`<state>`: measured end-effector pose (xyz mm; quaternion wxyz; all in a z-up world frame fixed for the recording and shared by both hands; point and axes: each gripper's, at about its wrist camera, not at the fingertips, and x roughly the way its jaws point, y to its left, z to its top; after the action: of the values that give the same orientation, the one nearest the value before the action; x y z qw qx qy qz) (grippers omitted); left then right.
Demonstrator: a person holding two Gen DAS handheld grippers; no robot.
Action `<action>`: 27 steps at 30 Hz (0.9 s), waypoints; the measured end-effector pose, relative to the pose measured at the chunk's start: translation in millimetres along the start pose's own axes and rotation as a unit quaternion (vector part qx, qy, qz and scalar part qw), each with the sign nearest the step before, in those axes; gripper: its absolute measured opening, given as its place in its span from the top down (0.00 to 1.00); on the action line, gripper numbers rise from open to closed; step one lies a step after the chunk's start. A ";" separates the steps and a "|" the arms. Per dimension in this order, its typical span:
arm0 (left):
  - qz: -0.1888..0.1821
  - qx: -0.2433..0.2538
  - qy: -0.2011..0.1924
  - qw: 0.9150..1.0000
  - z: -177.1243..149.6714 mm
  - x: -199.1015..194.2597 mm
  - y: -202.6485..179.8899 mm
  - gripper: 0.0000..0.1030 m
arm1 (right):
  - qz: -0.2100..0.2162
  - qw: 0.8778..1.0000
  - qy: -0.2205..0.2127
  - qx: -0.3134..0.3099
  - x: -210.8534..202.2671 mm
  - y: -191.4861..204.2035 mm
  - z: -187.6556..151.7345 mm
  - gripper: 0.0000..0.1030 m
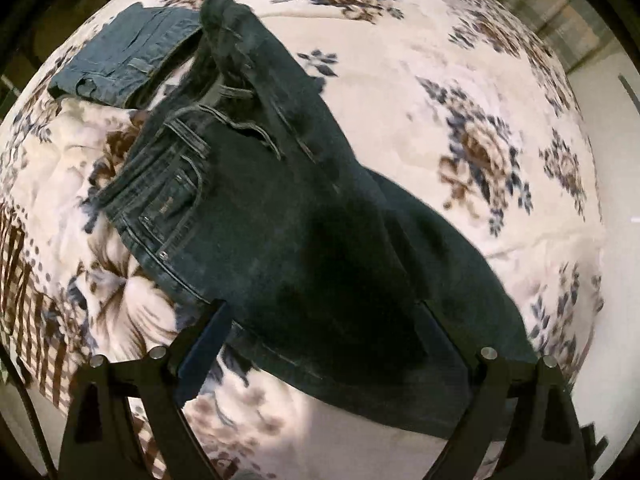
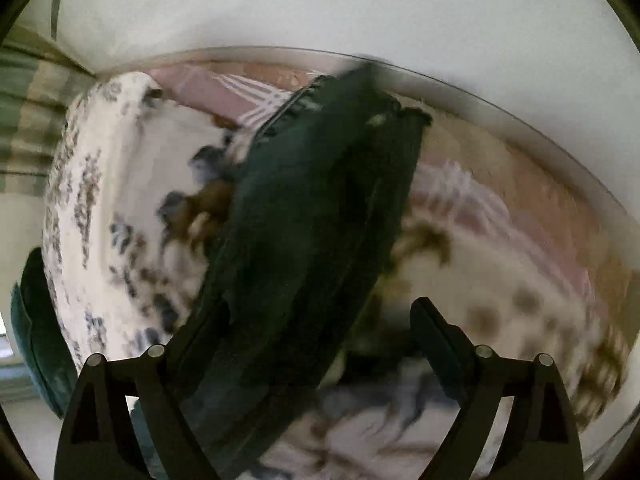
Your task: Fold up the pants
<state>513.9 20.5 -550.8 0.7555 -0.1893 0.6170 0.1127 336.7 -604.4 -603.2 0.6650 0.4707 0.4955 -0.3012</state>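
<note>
Dark blue jeans (image 1: pixel 280 208) lie spread on a floral blanket (image 1: pixel 472 92), with the waistband and pockets toward the upper left and the legs running down to the lower right. My left gripper (image 1: pixel 322 316) hangs over the leg part, jaws wide apart and pads clear of the cloth. The right wrist view is blurred. In it the jeans' legs (image 2: pixel 316 216) run as a dark band from the lower left to the hems at the top. My right gripper (image 2: pixel 320 320) is open, and the band passes close by its left finger (image 2: pixel 200 332).
A second, lighter pair of jeans (image 1: pixel 124 60) lies folded at the blanket's upper left, touching the dark pair's waistband. A pink striped sheet (image 2: pixel 240 92) and a white wall (image 2: pixel 320 8) lie beyond the hems. A teal object (image 2: pixel 36 340) sits at the bed's left edge.
</note>
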 end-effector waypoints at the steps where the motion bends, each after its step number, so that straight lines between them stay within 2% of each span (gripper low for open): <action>1: -0.008 -0.002 0.002 1.000 6.6 -3.3 2.4 0.09 | 0.000 1.000 -0.002 0.001 -7.0 10.6 -15.6 0.08; 3: -0.014 -0.004 0.007 1.000 20.7 -10.3 7.1 0.09 | 0.003 1.000 0.011 -0.011 -15.3 40.3 -48.9 0.08; 7: -0.022 -0.024 0.019 0.999 70.8 -20.8 23.6 0.09 | 0.054 0.990 0.116 -0.066 -1.5 125.8 -138.4 0.08; 10: -0.011 -0.039 0.056 0.998 116.6 -6.2 33.4 0.09 | 0.069 0.979 0.185 -0.059 33.7 178.6 -190.1 0.09; 13: 0.010 -0.051 0.105 0.993 154.5 23.8 41.3 0.09 | 0.063 0.978 0.198 -0.017 60.1 200.1 -207.2 0.09; 16: 0.023 -0.066 0.120 0.990 180.3 48.8 49.2 0.09 | 0.040 0.979 0.198 0.010 81.3 208.8 -210.5 0.11; 17: 0.018 -0.065 0.122 0.990 186.0 55.9 50.4 0.10 | 0.032 0.980 0.195 0.008 85.4 209.3 -210.8 0.14; 18: 0.016 -0.061 0.120 0.991 190.4 62.0 51.3 0.17 | 0.025 0.981 0.194 0.002 91.4 210.9 -210.0 0.18; 19: 0.019 -0.056 0.113 0.992 193.5 64.3 52.5 0.44 | 0.022 0.981 0.194 -0.003 94.6 213.5 -210.2 0.28; 20: 0.024 -0.044 0.104 0.993 194.5 66.2 52.5 0.59 | 0.019 0.981 0.194 -0.009 97.8 211.6 -209.3 0.39; 21: 0.032 -0.027 0.096 0.994 192.6 67.8 52.6 0.72 | 0.011 0.981 0.193 -0.015 102.2 212.4 -208.5 0.46; 23: 0.018 -0.011 0.075 0.997 186.2 62.9 55.0 0.81 | 0.009 0.982 0.189 -0.023 103.8 212.1 -209.4 0.72; 25: 0.015 0.006 0.050 0.999 173.8 51.9 58.7 0.83 | 0.008 0.981 0.185 -0.050 105.0 217.5 -212.7 0.85; 27: 0.004 0.011 0.029 0.999 160.5 39.1 64.7 0.84 | 0.002 0.980 0.176 -0.095 100.9 226.7 -215.9 0.88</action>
<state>638.9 144.7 -571.7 0.7387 -0.1814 0.6409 0.1035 485.3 -313.0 -638.4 0.6096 0.4521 0.6301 -0.1644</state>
